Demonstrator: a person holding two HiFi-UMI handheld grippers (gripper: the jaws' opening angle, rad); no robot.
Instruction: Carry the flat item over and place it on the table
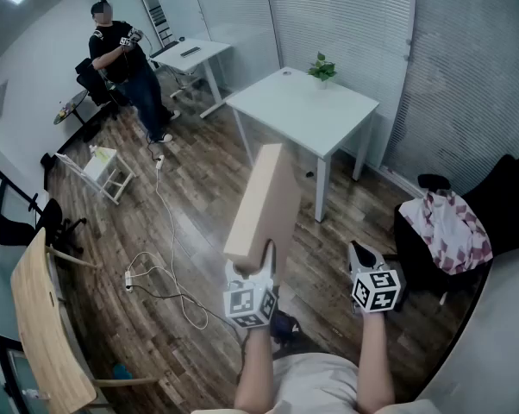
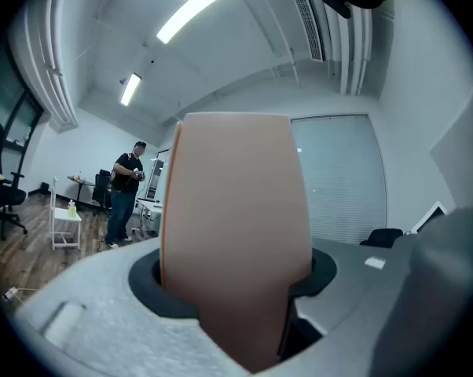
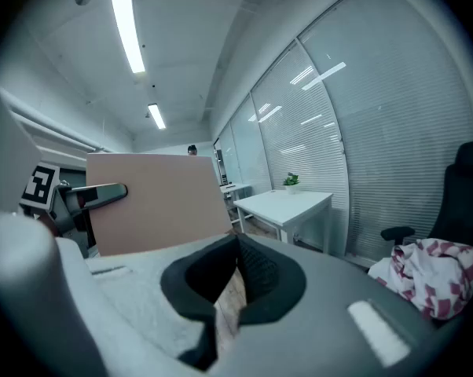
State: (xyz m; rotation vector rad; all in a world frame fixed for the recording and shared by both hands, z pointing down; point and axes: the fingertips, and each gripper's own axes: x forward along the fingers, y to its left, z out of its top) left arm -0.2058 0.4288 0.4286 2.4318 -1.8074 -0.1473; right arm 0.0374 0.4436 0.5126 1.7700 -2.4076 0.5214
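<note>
The flat item is a tan board. It stands on end in my left gripper, which is shut on its lower edge. In the left gripper view the board fills the middle, clamped between the two jaws. My right gripper is held beside it to the right, shut and with nothing in it. In the right gripper view its tips meet, and the board shows at the left. The white table stands ahead over the wood floor; it also shows as the white table in the right gripper view.
A small potted plant sits at the table's far corner. A person stands at far left by a second white desk. A chair with patterned cloth is at right. Cables trail across the floor, and a wooden tabletop is at left.
</note>
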